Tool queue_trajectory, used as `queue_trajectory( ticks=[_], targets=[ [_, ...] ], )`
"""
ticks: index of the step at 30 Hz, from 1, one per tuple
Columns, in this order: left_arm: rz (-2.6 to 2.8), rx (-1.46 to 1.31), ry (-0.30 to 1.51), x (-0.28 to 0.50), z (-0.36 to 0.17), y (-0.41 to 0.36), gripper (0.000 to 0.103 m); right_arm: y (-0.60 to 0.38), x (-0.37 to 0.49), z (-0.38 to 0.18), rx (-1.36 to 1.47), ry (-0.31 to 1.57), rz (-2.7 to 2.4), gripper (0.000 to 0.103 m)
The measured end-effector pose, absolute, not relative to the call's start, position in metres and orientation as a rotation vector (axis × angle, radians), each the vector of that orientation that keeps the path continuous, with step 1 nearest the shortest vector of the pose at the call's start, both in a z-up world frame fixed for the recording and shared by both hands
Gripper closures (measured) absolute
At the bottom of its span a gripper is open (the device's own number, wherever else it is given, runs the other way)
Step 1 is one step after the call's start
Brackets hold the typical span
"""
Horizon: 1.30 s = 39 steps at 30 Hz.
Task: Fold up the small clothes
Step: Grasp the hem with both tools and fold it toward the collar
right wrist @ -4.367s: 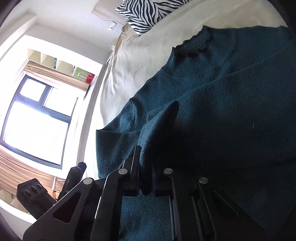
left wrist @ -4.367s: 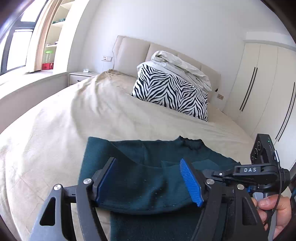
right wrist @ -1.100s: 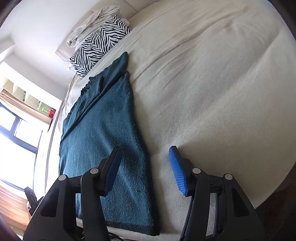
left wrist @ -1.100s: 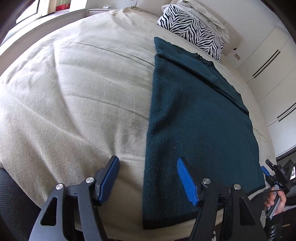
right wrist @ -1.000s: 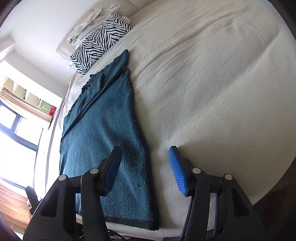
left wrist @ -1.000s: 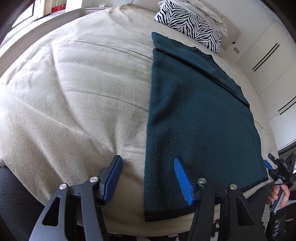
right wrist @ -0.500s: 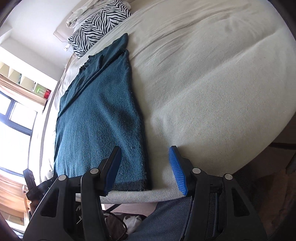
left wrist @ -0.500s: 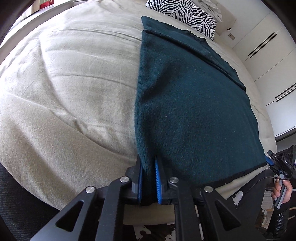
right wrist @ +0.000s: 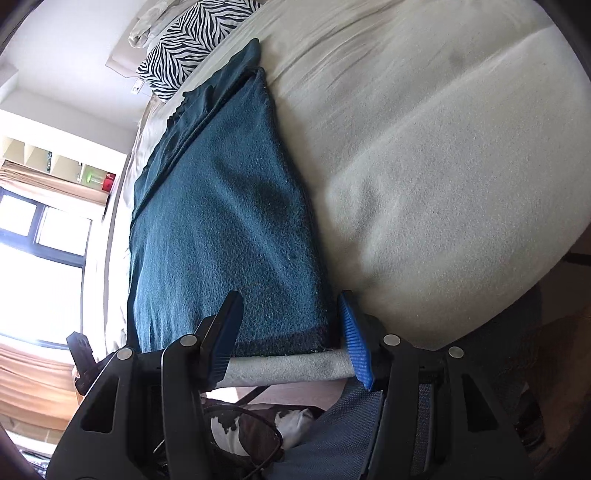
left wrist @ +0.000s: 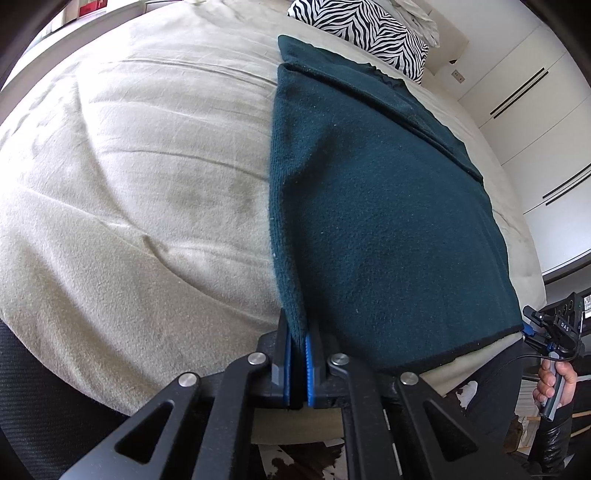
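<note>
Bed (left wrist: 129, 184) fills both frames. Sweater (left wrist: 369, 203) lies flat down centre frame, hem at the bed's near edge. Zebra pillow (left wrist: 365, 29) at top. My left claw (left wrist: 297, 343), bottom centre, is clenched on the sweater's hem corner. My right claw (right wrist: 288, 332) is spread wide, straddling the other hem corner.

Since 1 second back the left gripper (left wrist: 297, 347) went from wide open to pinched on the teal sweater (left wrist: 373, 206) hem corner at bottom center; the right gripper (right wrist: 286, 332) slid down to straddle its other corner.
</note>
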<state>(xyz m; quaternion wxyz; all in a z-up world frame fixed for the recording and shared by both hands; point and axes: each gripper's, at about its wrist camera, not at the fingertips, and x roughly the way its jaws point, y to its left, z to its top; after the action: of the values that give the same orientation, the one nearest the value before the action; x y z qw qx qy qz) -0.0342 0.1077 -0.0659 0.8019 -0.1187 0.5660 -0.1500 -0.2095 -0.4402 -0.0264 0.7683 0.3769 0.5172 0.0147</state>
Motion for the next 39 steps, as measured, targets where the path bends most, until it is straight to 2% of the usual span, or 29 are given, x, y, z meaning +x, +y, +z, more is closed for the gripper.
queue_trajectory(
  ticks=[1, 4, 10, 18, 28, 39],
  targets=[
    [-0.324, -0.256, 1.213, -0.034, -0.065, 0.108, 0.097, -0.439, -0.209, -0.028, 0.815, 1.131, 0.033, 0.075],
    [-0.333, -0.261, 1.212, -0.035, -0.063, 0.108, 0.097, -0.435, -0.208, -0.03, 0.794, 1.138, 0.033, 0.095],
    [-0.409, -0.363, 1.189, -0.033, -0.048, 0.112, 0.097, -0.426, -0.194, -0.009, 0.795, 1.046, 0.122, 0.096],
    [-0.501, -0.66, 1.063, -0.008, -0.01, 0.141, 0.097, -0.431, -0.143, 0.03, 0.895, 0.865, 0.223, 0.096],
    [-0.534, -0.698, 0.963, 0.081, 0.03, 0.127, 0.097, -0.45, -0.054, 0.061, 0.871, 0.763, 0.188, 0.096],
    [-0.491, -0.802, 0.947, 0.201, 0.014, 0.121, 0.097, -0.472, 0.073, 0.055, 0.846, 0.72, 0.106, 0.096]
  ],
)
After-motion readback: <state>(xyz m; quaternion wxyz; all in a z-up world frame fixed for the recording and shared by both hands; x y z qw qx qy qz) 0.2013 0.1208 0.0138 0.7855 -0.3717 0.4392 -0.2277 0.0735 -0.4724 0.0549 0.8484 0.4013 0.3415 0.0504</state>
